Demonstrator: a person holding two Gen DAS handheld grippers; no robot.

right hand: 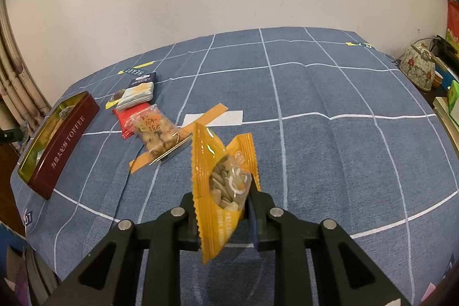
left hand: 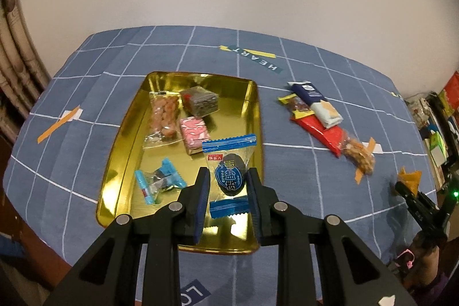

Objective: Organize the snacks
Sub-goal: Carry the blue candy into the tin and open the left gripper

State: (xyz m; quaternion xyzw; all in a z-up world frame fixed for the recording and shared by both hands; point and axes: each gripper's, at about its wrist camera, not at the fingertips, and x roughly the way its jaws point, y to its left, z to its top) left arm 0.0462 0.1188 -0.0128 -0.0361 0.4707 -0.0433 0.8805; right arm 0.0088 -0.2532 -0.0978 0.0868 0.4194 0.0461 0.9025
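My left gripper [left hand: 226, 182] clamps the blue-ended plum packet [left hand: 229, 177] over the gold tin tray [left hand: 123, 151], my right gripper [right hand: 222, 198] pinches the orange seed packet [right hand: 221, 182]; crinkly film could slip and drop either onto the counter.

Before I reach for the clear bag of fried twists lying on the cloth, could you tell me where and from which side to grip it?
Grip the clear fried-twist bag across its bulging middle, from above. It lies flat on the blue checked cloth, its far end overlaps the red packet, and its flat sealed edge offers little to pinch. Free the right hand-held gripper of the orange seed packet first.
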